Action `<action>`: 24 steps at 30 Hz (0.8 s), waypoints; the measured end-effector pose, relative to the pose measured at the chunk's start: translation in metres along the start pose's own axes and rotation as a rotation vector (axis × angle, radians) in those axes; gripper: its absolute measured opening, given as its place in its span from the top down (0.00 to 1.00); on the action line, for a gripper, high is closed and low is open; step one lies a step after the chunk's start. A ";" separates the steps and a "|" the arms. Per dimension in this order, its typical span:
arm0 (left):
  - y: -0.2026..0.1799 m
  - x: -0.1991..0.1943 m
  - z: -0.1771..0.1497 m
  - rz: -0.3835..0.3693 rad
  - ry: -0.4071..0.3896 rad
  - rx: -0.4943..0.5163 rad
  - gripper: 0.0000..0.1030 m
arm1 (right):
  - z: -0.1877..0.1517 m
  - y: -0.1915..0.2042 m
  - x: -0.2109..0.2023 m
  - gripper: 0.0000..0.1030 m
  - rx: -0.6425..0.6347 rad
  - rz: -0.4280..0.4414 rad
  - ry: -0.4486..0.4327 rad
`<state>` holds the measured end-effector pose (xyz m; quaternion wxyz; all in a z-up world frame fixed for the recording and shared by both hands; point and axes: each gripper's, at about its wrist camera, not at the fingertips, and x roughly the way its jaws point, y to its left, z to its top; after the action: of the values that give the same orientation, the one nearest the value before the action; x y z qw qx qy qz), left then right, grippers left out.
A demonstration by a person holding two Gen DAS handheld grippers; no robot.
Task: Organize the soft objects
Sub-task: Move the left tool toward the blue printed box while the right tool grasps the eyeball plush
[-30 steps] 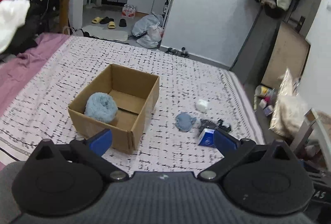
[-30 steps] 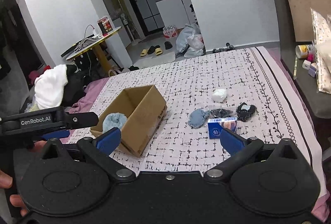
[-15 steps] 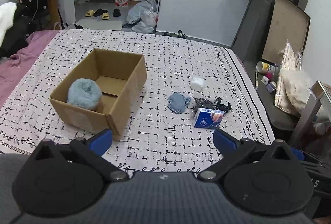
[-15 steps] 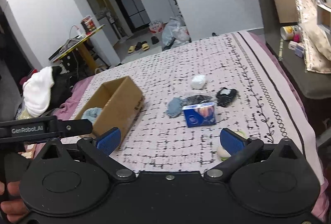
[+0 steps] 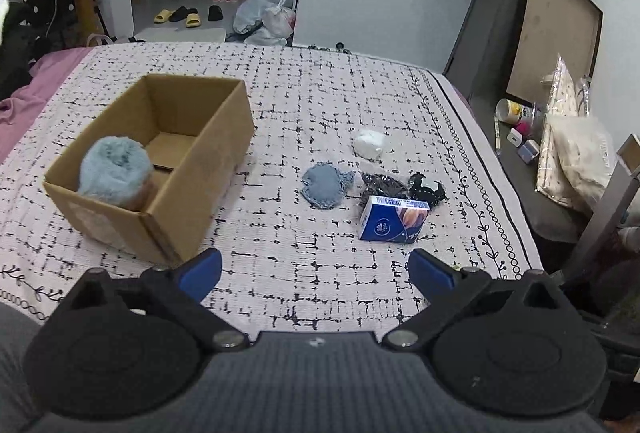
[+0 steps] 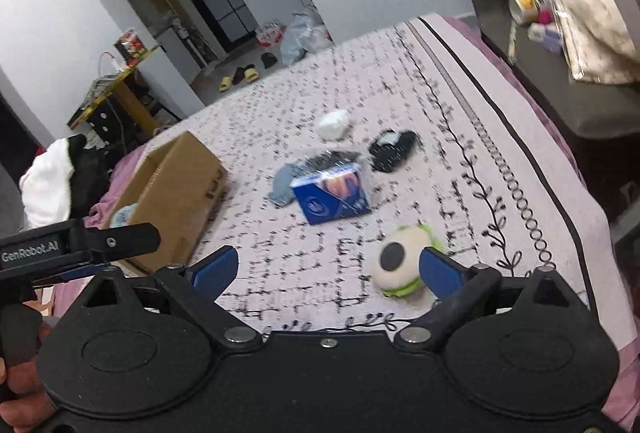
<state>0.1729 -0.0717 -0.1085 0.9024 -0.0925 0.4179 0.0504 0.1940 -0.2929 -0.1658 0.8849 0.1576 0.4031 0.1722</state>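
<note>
A bed (image 5: 320, 81) covered in a pale sheet with black dashes carries an open cardboard box (image 5: 192, 193) at its left. To the right lie a grey-blue cloth (image 5: 324, 185), a white wad (image 5: 370, 144), dark fabric pieces (image 5: 424, 187), a blue tissue pack (image 5: 390, 225) and a cream-and-green plush (image 6: 400, 261).

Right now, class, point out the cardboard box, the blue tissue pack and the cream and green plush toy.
cardboard box (image 5: 224, 137): left wrist view, right wall.
blue tissue pack (image 5: 390, 223): left wrist view, front face.
cream and green plush toy (image 6: 402, 259): right wrist view, cream body.
</note>
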 end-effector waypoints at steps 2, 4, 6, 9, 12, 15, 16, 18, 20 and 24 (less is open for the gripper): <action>-0.004 0.008 0.001 0.000 0.008 0.007 0.05 | -0.001 -0.006 0.009 0.13 0.013 -0.003 0.015; -0.008 0.017 0.002 -0.003 0.016 0.012 0.07 | -0.002 -0.010 0.019 0.17 0.022 -0.013 0.035; -0.011 0.023 0.004 -0.008 0.020 0.016 0.07 | -0.002 -0.012 0.027 0.20 0.021 -0.030 0.047; -0.016 0.035 0.005 -0.011 0.026 0.019 0.07 | -0.002 -0.019 0.038 0.20 0.034 -0.046 0.049; -0.022 0.047 0.007 -0.014 0.035 0.028 0.07 | -0.002 -0.028 0.050 0.28 0.058 -0.055 0.061; -0.027 0.060 0.010 -0.022 0.045 0.031 0.07 | -0.002 -0.036 0.060 0.33 0.081 -0.066 0.079; -0.029 0.065 0.011 -0.028 0.048 0.033 0.07 | -0.003 -0.038 0.063 0.35 0.083 -0.074 0.085; -0.035 0.075 0.012 -0.029 0.055 0.040 0.07 | -0.003 -0.041 0.069 0.48 0.080 -0.089 0.091; -0.040 0.085 0.012 -0.032 0.066 0.042 0.07 | -0.002 -0.047 0.075 0.63 0.098 -0.093 0.102; -0.054 0.106 0.011 -0.021 0.087 0.045 0.07 | 0.000 -0.057 0.077 0.64 0.137 -0.075 0.094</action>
<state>0.2582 -0.1208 -0.1755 0.8857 -0.0786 0.4568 0.0275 0.2514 -0.3105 -0.2402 0.8579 0.1942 0.4608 0.1182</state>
